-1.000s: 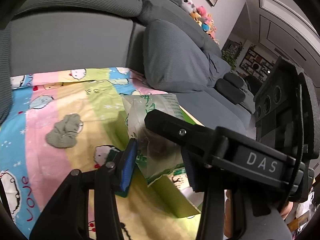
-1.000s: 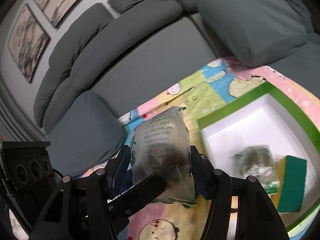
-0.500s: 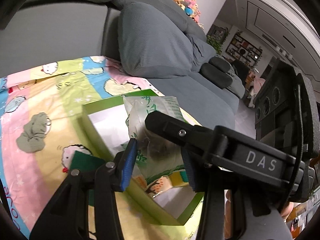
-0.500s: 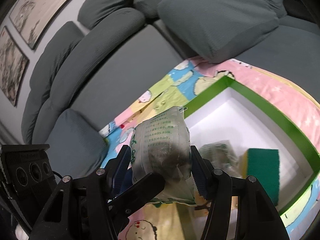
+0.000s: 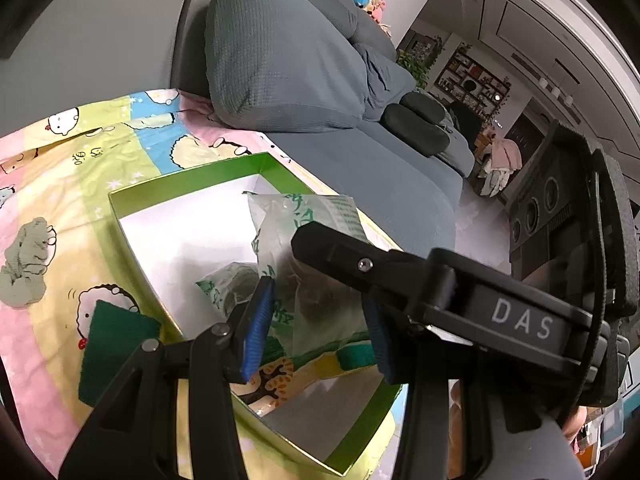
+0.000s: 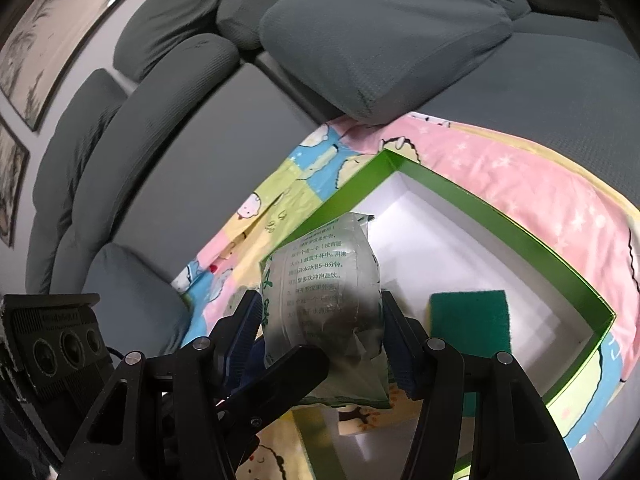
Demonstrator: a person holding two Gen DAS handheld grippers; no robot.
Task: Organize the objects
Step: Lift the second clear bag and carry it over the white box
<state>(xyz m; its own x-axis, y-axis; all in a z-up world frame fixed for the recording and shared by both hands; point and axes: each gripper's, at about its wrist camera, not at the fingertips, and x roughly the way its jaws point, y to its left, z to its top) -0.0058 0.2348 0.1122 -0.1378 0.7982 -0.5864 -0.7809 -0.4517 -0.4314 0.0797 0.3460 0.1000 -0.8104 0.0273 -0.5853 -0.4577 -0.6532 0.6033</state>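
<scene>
My right tool is clamped on a clear plastic pouch printed with green lettering and holding a dark lump; its blue-padded fingers press the pouch's two sides and the pouch stands upright between them. My left tool grips the same pouch from the other side, its blue pads against the lower part of the plastic, and one of its black fingers crosses in front of the pouch in the right wrist view. Held by both tools, the pouch hangs over the near part of a shallow rectangular cardboard box with bright green walls and a white floor.

Inside the box, a sponge with a dark green scouring face on a yellow base lies on the white floor just beside the pouch, and a second, smaller clear pouch with green print lies on the floor under my tools.

The box sits on a pastel cartoon-print blanket in pink, yellow, green and blue spread over the seat of a grey sofa. Outside the box's left wall, on the blanket, lie a flat dark green pad close to the wall and a crumpled grey-green cloth farther off toward the blanket's edge. A large grey cushion rests at the blanket's far edge, beyond the box.
</scene>
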